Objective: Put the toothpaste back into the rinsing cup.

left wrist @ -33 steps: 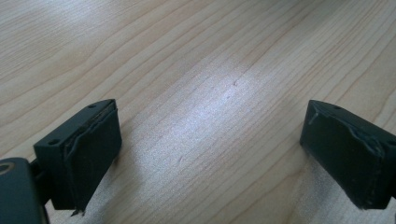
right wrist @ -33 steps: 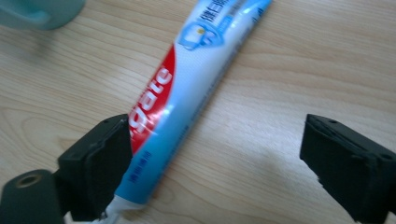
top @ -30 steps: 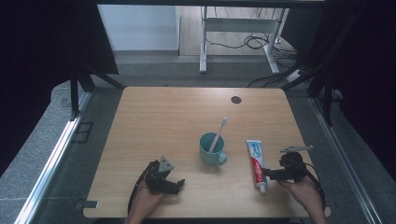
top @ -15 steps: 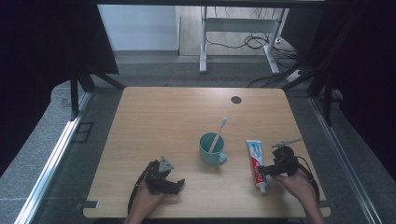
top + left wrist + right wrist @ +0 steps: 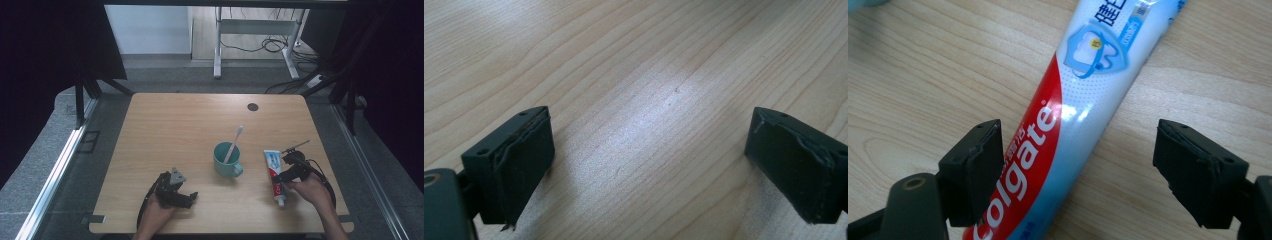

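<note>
The right gripper (image 5: 283,174) is straddling the toothpaste tube (image 5: 274,173), which is lying flat on the worktop (image 5: 175,125) — its jaws have just been closing, yet they are standing apart, with the tube between them and no squeeze on it. In the right gripper view the tube (image 5: 1073,120) is running diagonally up and away from the gripper (image 5: 1078,170), hugging the left-hand jaw while a wide strip of bare wood is showing before the other jaw. The tube is looking light, soft-walled and glossy (the sheen on the printed plastic suggests it may slide under hard pads), so a firm pinch across its full, rounded belly is likely to dent it or push paste toward the cap; taking it across the width, near the middle where the red lettering sits, seems the steadier hold. Beyond the tube from this gripper, a teal mug (image 5: 226,160) is holding a toothbrush (image 5: 234,143). The left gripper (image 5: 649,165) is resting on bare wood, jaws wide apart and holding nothing.
</note>
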`<state>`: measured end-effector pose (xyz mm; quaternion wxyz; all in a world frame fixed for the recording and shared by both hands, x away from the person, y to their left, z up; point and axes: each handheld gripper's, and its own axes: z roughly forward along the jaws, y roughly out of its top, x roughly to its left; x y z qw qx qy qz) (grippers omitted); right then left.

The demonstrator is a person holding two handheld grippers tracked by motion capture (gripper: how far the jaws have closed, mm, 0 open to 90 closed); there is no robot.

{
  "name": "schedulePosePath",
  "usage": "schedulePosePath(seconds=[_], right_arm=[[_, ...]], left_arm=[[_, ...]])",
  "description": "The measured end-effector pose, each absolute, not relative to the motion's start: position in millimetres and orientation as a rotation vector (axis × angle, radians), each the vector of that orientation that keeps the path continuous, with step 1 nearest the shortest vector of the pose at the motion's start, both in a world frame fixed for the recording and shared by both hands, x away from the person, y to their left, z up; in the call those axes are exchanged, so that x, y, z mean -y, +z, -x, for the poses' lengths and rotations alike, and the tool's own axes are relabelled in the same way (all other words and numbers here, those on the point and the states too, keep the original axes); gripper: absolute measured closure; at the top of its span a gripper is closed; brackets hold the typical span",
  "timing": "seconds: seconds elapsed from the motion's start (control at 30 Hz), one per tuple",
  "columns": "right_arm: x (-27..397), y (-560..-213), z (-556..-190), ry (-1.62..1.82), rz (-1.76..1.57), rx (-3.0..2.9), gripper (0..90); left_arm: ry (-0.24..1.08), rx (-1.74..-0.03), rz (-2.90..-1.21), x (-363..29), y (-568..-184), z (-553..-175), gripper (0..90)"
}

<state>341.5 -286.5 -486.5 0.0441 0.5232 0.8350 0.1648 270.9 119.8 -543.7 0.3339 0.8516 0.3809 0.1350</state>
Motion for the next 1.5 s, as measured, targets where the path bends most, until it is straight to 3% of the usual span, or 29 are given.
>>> schedulePosePath(seconds=[1.17, 1.5], right_arm=[[261.0, -498.4, -372.3, 0.224, -1.672, -2.648, 35.5], [255.5, -497.7, -373.3, 0.164, -1.603, -2.680, 45.3]], left_arm=[[0.353, -0.994, -2.223, -119.8, -543.7, -270.9, 5.6], [0.354, -0.990, -2.228, -120.1, -543.6, -271.1, 5.7]])
